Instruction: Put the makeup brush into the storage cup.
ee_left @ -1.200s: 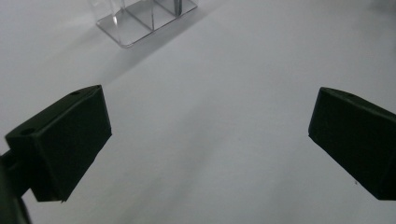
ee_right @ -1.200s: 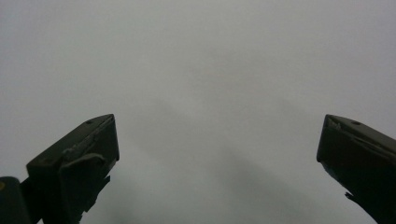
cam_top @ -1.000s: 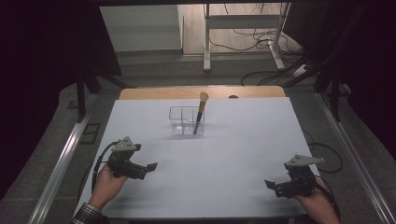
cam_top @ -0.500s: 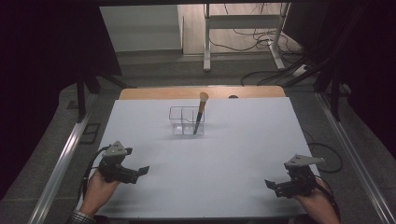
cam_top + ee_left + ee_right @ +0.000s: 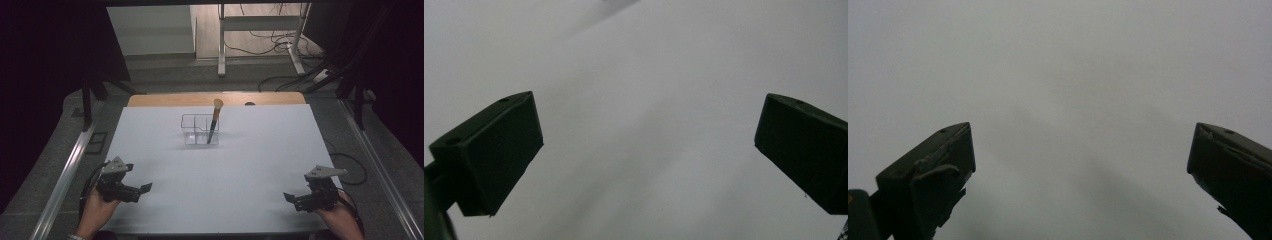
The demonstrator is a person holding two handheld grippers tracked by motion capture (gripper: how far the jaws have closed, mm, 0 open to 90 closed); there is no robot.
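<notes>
A clear plastic organiser with compartments stands at the middle back of the white table. A makeup brush with a dark handle and tan bristles leans upright in its right compartment. My left gripper rests near the front left corner, held by a hand, jaws wide apart and empty. In the left gripper view its fingers frame bare white tabletop. My right gripper sits at the front right, open and empty; its fingers also frame bare table.
A wooden strip edges the table's far side. Metal rails run along both sides. Beyond stand a desk frame and cables on the floor.
My left gripper has drawn back toward the front left corner of the table. The right gripper, organiser and brush have stayed put.
</notes>
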